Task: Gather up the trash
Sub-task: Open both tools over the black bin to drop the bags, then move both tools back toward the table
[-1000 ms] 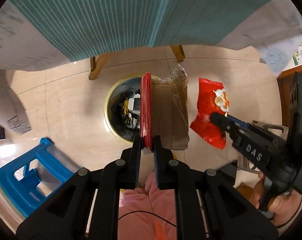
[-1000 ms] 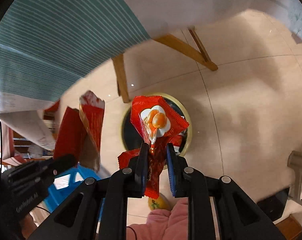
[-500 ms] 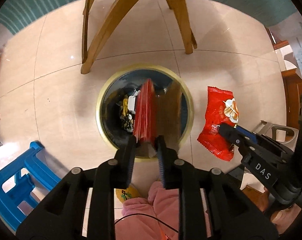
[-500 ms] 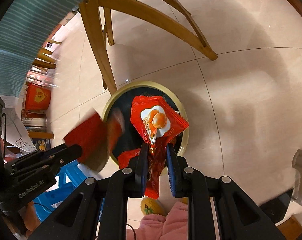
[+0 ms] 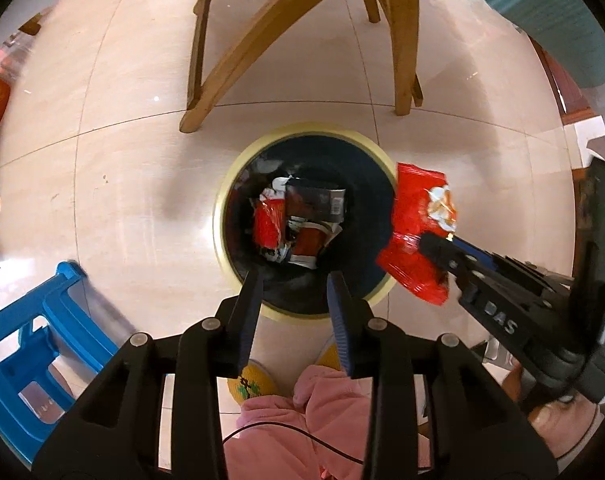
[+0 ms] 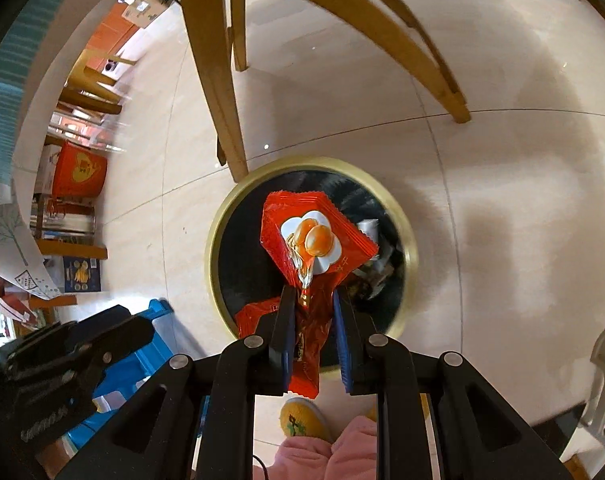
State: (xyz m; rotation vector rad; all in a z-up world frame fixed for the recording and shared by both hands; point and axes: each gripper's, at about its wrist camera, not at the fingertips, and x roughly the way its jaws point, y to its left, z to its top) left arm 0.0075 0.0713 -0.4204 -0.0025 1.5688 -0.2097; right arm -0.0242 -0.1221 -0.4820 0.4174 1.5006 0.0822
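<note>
Right gripper (image 5: 436,246), side of its body, left wrist view: raised letters read "DAS"; anything before them was hidden.

Left gripper (image 6: 142,330), side of its body, right wrist view: embossed word too dark and skewed to read.

Red snack packet (image 6: 318,236) in the right gripper: small white characters beside the egg picture, not legible.

Red box (image 6: 78,170) by the shelves: yellow emblem, characters unreadable.

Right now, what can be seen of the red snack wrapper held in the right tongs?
The crinkled red foil snack wrapper with a white-and-orange egg picture is pinched near its lower part by the right tongs. It stands up from the pads, fanned wide at its top, above the dark round yellow-rimmed trash bin, touching nothing else visible.
</note>
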